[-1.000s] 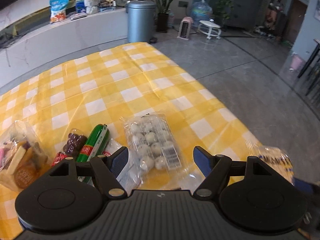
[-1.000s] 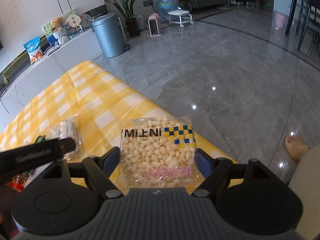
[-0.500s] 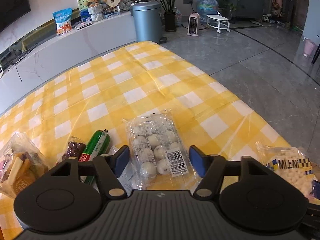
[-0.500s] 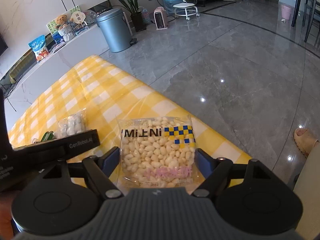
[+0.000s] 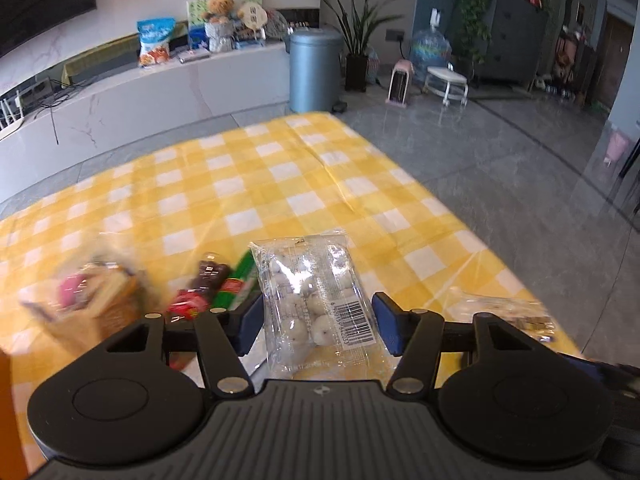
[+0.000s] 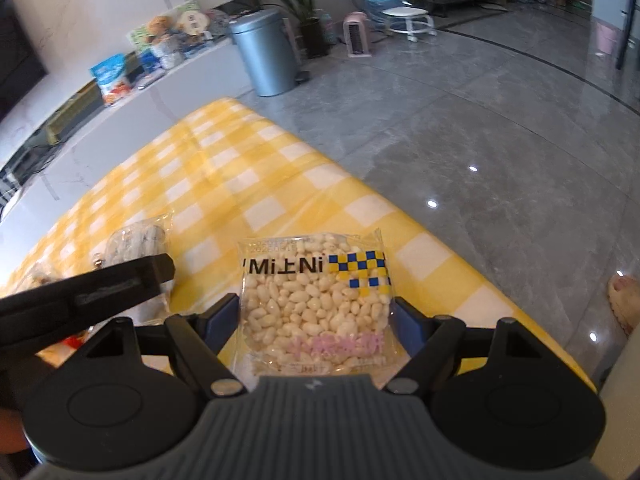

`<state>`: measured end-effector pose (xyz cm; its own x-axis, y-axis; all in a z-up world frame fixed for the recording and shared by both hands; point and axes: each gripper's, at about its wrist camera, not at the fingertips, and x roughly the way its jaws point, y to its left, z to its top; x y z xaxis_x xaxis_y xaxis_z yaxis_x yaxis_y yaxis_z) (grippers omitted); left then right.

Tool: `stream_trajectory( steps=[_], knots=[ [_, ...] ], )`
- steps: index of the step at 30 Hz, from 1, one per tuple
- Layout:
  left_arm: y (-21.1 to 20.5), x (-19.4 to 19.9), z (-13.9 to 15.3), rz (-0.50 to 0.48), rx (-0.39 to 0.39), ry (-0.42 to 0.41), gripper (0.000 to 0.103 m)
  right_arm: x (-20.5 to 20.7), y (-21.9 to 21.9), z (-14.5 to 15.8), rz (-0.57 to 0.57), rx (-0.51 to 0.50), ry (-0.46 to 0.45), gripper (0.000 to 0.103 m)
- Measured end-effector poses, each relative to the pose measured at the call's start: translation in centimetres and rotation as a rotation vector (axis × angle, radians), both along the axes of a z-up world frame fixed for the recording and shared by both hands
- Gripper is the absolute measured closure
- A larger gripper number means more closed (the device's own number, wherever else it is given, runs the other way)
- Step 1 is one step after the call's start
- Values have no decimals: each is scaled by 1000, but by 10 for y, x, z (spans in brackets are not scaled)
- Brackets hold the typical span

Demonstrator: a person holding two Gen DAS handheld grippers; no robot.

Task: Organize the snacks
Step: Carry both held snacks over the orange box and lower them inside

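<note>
1. The clear pack of white balls (image 5: pixel 316 304) is gripped between the closing pads of the left gripper (image 5: pixel 318 326), raised above the checked tablecloth (image 5: pixel 248 184).
2. The bag of pale puffs (image 6: pixel 316 304) is clamped in the right gripper (image 6: pixel 314 318).
3. A grey bin (image 5: pixel 314 68) is seen beyond the table.

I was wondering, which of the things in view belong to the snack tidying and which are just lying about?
Job in hand: clear packet of white balls; MiNi packet of pale kernels; green stick pack; dark-and-red pack; blurred mixed-snack bag.

Lying about: grey bin; teddy bear; water jug; potted plant; small heater.
</note>
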<state>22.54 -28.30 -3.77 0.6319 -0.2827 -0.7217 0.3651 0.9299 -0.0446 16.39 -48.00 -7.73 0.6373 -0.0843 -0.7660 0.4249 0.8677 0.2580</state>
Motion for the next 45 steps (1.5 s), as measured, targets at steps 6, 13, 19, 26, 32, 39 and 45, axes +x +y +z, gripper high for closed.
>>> stream_trajectory(
  steps=[6, 13, 19, 26, 32, 39, 45],
  knots=[
    [37, -28, 31, 30, -85, -27, 36, -1, 16, 5, 123, 46, -64, 24],
    [96, -68, 67, 102, -190, -51, 36, -7, 29, 8, 212, 160, -80, 24],
    [150, -100, 86, 188, -290, -83, 36, -23, 75, 25, 369, 151, -94, 24],
    [227, -129, 112, 315, -350, -154, 36, -54, 165, 68, 555, 185, -208, 25],
    [298, -149, 127, 466, -343, -193, 36, -65, 241, 113, 703, 109, -279, 25],
    [358, -152, 120, 507, -352, -121, 35, -68, 318, 147, 873, -13, -284, 25],
    [403, -138, 108, 515, -356, -45, 35, -55, 361, 163, 969, -80, -253, 25]
  ],
)
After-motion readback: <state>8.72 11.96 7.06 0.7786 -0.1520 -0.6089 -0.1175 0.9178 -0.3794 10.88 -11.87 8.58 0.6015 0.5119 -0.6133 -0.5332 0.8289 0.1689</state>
